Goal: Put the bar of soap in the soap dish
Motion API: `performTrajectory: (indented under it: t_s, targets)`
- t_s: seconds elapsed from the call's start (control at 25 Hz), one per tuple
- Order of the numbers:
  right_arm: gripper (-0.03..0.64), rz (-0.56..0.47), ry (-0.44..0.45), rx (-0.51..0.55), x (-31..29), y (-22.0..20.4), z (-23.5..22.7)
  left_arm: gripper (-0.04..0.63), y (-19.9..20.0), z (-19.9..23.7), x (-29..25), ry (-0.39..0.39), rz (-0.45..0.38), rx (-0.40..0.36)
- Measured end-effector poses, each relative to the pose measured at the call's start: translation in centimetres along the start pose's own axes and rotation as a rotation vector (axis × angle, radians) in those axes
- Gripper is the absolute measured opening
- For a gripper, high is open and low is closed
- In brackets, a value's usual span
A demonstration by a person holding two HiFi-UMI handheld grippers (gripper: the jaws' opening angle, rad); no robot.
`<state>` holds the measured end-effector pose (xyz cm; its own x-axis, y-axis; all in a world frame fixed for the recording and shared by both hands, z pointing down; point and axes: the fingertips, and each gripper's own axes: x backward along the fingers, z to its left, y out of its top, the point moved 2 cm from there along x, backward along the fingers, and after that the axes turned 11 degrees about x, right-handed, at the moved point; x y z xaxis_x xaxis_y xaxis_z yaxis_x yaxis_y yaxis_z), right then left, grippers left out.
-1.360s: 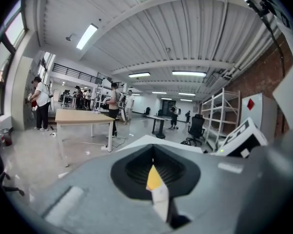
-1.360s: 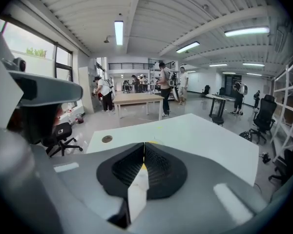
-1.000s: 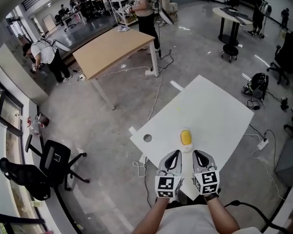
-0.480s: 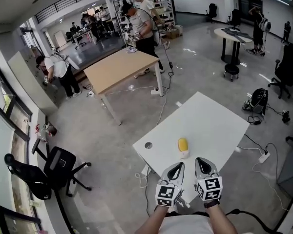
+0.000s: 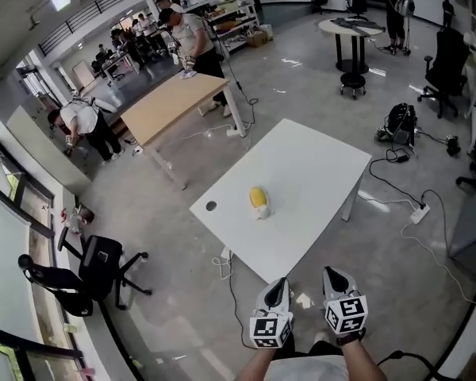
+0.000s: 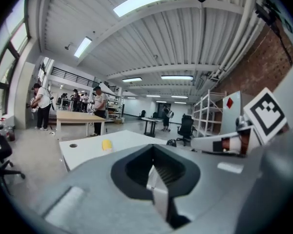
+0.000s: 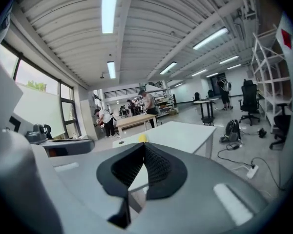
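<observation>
Left hand-held gripper (image 5: 278, 286) is clenched with nothing in it: its own view shows the two jaws pressed together at the tip, no gap between them. Beside it, the right hand-held gripper (image 5: 334, 275) is clenched and empty too, its ribbed pads meeting in a point. Both are held low at the bottom of the head view, side by side but apart from each other, pointing toward the white table (image 5: 317, 169). In that view the left one's tip lies at the table's near corner, while the right one shows against the grey floor (image 5: 397, 244) beside the table's near right edge. The yellow bar of soap (image 5: 258, 196) lies well ahead of both, on the table's left half, with a round hole (image 5: 212, 206) in the tabletop to its left. A small white thing, seemingly the soap dish (image 5: 265, 211), touches the soap's near end; whether the soap rests in it is too small to tell. In both gripper views the soap is a small yellow spot just above the closed jaw tips, far off on the table. Beyond stand a wooden table (image 5: 178, 101) with people near it, and a black office chair (image 5: 99, 259) at the left.
</observation>
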<state>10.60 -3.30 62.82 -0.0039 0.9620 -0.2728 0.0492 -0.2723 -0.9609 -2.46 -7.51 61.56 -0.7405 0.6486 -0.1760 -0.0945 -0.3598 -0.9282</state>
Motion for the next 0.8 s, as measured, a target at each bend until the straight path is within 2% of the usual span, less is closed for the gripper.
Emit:
performTrajectory:
  t_s: [0.16, 0.32, 0.44, 0.56, 0.68, 0.8]
  targets:
    - [0.011, -0.039, 0.021, -0.004, 3.4, 2.6, -1.1, 0.002, 2.5, -3.1, 3.3, -0.036, -0.026, 0.0]
    - [0.011, -0.122, 0.026, 0.109, 4.3, 7.5, 0.9, 0.002, 6.3, -3.5, 4.4, -0.054, -0.102, -0.049]
    - [0.011, -0.155, 0.031, 0.157, 5.2, 9.4, 3.5, 0.002, 8.4, -2.9, 6.3, -0.038, -0.144, -0.095]
    - [0.011, -0.164, 0.041, 0.158, 5.5, 10.0, 7.2, 0.002, 9.1, -0.6, 9.3, 0.009, -0.162, -0.133]
    - [0.011, -0.174, 0.106, 0.192, 5.2, 9.9, 12.1, 0.002, 9.4, 2.2, 11.9, 0.052, -0.16, -0.09]
    - [0.011, -0.179, 0.168, 0.216, 5.3, 9.7, 16.5, 0.003, 9.5, 4.3, 13.3, 0.029, -0.175, -0.048]
